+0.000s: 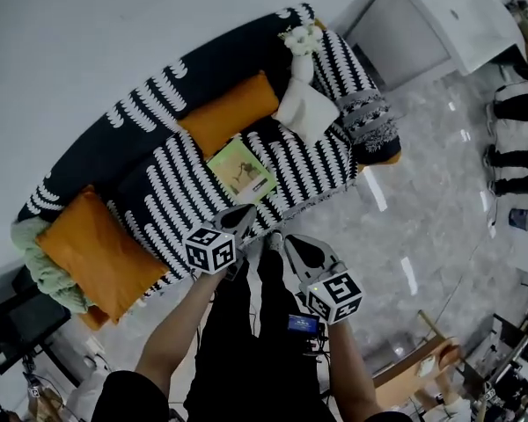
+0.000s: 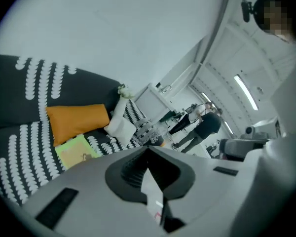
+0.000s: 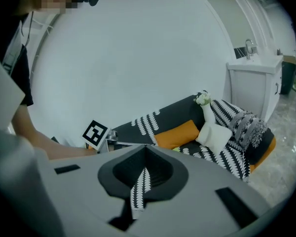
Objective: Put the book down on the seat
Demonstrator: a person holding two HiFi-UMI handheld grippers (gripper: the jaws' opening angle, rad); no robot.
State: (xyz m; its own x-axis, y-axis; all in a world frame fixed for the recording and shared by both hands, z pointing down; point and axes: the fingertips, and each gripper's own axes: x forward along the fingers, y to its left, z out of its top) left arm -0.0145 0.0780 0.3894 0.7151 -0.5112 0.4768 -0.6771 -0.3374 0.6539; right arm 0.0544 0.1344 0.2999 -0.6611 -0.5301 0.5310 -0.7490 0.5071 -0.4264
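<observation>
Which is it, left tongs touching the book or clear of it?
Apart. In the left gripper view the left tongs are shut on nothing, and the book lies flat on the seat, off to the left of their tips.

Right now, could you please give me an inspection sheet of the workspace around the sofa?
Surface: sofa seat under a black-and-white patterned cover.
Job's things: green book lies flat on the seat, just in front of an orange cushion; neither gripper touches it.
Clutter: second orange cushion and a green blanket at the sofa's left end; white cushion towards the right end.
Grippers: left gripper and right gripper are both shut with nothing between the jaws, held near the seat's front edge.
Cables: nothing seen.
Surroundings: grey floor; white cabinet beyond the sofa; people standing at the right edge.
</observation>
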